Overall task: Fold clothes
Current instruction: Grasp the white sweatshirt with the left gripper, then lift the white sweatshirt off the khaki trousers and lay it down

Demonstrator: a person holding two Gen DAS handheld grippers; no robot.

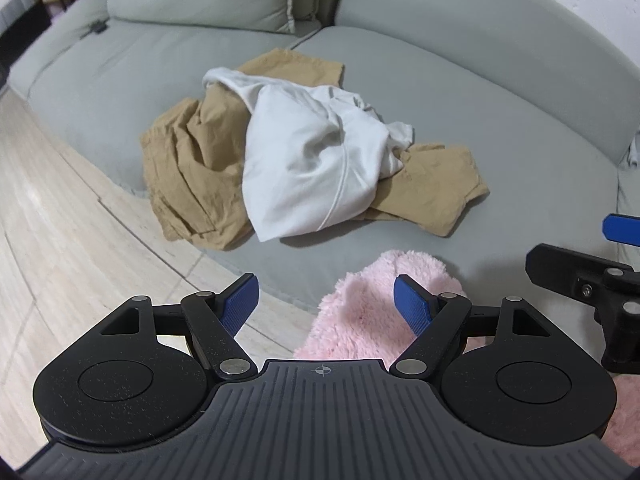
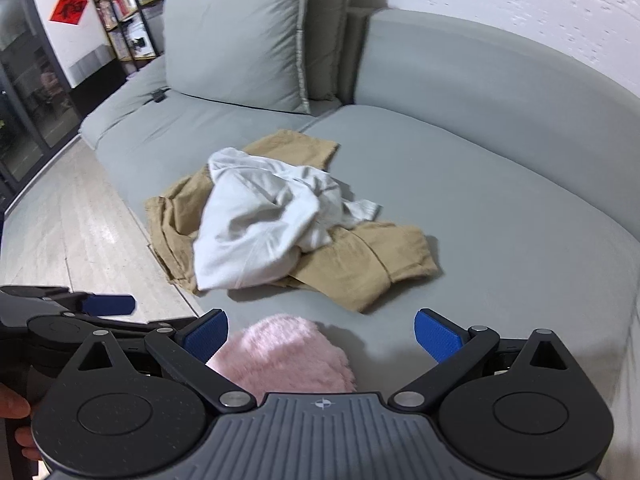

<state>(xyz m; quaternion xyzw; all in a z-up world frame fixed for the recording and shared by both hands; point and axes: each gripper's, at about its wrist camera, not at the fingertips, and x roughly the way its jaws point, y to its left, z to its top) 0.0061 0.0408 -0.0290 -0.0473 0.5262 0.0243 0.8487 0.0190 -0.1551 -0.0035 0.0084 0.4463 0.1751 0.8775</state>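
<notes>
A crumpled white garment (image 1: pixel 316 160) lies on top of crumpled tan clothes (image 1: pixel 192 176) in a pile on the grey sofa seat (image 1: pixel 500 128). The pile shows in the right wrist view too: the white garment (image 2: pixel 260 224) over the tan clothes (image 2: pixel 360 268). A fluffy pink garment (image 1: pixel 368 316) lies at the seat's near edge, just below both grippers (image 2: pixel 288 356). My left gripper (image 1: pixel 326 306) is open and empty above it. My right gripper (image 2: pixel 322 338) is open and empty, to the right of the left one (image 2: pixel 108 305). Both are short of the pile.
The sofa's back cushions (image 2: pixel 248 44) and curved backrest (image 2: pixel 500 80) stand behind the pile. Pale wood floor (image 1: pixel 60 232) lies to the left of the seat. A shelf unit (image 2: pixel 124 4) and a dark glass door (image 2: pixel 28 92) stand far left.
</notes>
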